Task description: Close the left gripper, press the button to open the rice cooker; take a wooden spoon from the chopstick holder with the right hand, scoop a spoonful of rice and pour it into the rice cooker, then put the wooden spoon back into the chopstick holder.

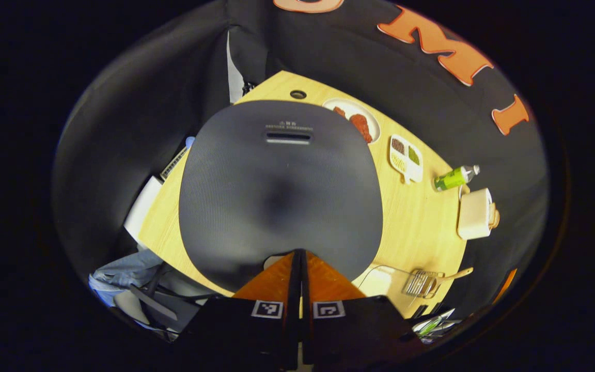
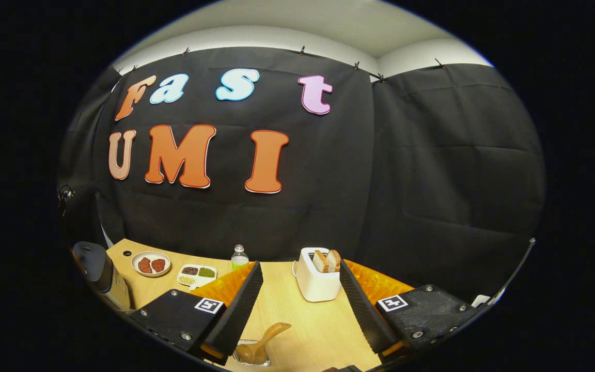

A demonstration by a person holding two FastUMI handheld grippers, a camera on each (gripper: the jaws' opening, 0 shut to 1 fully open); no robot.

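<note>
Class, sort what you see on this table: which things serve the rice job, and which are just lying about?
For the job:
rice cooker, lid still down
wooden spoon in the chopstick holder
left gripper, fingers closed
right gripper, fingers apart

Lying about:
toaster with bread
green bottle
plate
divided dish

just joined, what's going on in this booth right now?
The left gripper is shut and sits right over the front edge of the rice cooker, whose lid is still down. The right gripper hangs open above the table, holding nothing. The wooden spoon still stands in the chopstick holder, so no rice has been scooped yet.
</note>
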